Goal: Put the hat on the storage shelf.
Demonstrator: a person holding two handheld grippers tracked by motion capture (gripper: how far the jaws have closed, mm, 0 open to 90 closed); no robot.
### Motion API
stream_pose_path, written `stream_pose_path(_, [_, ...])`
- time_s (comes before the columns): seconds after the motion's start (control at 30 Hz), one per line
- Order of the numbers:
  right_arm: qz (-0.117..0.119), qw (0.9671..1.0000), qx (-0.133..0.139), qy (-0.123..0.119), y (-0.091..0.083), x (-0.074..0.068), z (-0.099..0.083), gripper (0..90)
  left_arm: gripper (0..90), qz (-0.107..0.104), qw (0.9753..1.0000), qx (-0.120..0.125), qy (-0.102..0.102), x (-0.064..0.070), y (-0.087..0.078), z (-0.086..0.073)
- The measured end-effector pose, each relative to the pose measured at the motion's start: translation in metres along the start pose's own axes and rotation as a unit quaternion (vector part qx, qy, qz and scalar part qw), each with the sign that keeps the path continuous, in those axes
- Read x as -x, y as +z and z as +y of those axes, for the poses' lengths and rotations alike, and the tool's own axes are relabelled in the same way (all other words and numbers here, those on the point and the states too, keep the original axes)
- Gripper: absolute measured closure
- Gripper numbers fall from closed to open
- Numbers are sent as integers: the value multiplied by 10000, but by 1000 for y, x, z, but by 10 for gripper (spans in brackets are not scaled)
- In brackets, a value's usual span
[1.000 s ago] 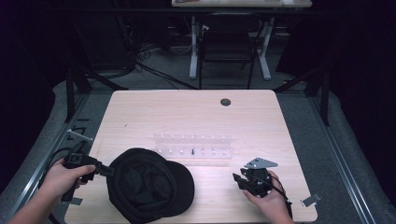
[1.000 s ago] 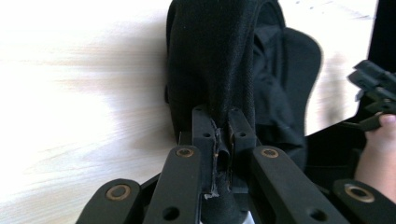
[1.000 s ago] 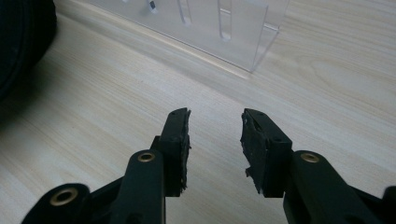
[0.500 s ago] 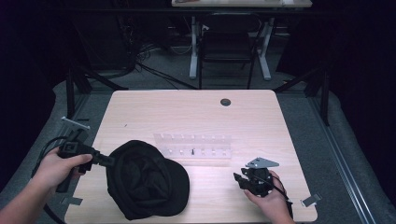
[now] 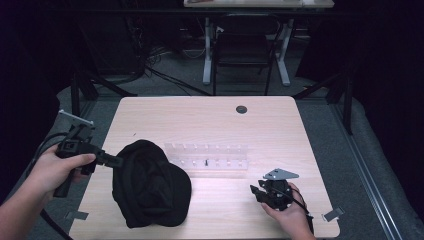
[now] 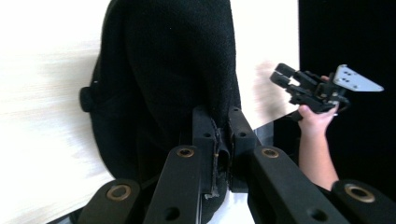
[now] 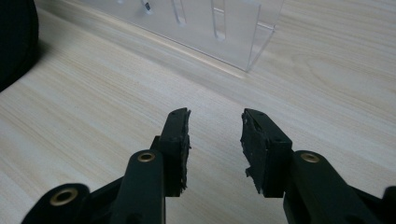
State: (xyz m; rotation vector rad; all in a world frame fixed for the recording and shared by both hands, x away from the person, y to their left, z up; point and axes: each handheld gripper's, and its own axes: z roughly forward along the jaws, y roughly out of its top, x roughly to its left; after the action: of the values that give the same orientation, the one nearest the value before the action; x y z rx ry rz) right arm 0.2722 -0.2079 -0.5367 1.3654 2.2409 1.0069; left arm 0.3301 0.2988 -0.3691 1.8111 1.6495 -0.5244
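The counter [image 5: 210, 120] is a pale wood top, bare across its far half apart from a small dark grommet [image 5: 241, 108] near the far edge, so there is plenty of open room beyond and to the right. The black cap [image 5: 149, 183] lies on the near-left part of the counter, close to the left edge and not far from the near edge; it looks slumped and partly gathered, not laid out flat. Just beside it, toward the middle, stands a clear slotted rack [image 5: 207, 155], nearly touching the cap's far-right side, which limits any move in that direction. The left gripper [image 5: 118, 161] comes in from beyond the left edge, and the left gripper view shows its jaws clenched on a fold of the cap's fabric. The right gripper [image 5: 256, 193] rests near the counter's near-right edge, well apart from the cap, jaws released with nothing between them. As a judgement, the work is at an early stage: the cap is grasped, but not yet lifted clear, reshaped or set anywhere.
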Motion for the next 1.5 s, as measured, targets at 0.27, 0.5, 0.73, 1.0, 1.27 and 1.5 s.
stream_pose_path(0.27, [-15, 10000, 8, -14, 0, 2, 0, 613, 849, -99, 9997, 143, 196, 19, -14, 4])
stream_pose_path(0.5, [12, 10000, 1, 1, 1, 2, 0, 613, 849, -66, 9991, 353, 222, 29, -29, 9])
stream_pose_path(0.73, [-5, 10000, 4, 10, 1, 2, -1, 612, 849, -113, 9983, 544, 183, 33, -45, 13])
stream_pose_path(1.0, [3, 10000, -33, 50, 2, 2, -1, 611, 848, -259, 9976, 596, 238, 43, -47, 20])
stream_pose_path(1.27, [13, 10000, -15, 73, 2, 3, -1, 611, 848, -194, 9973, 653, 275, 53, -49, 28])
stream_pose_path(1.5, [17, 10000, -16, 58, 2, 4, -1, 611, 847, -110, 9972, 669, 306, 63, -50, 37])
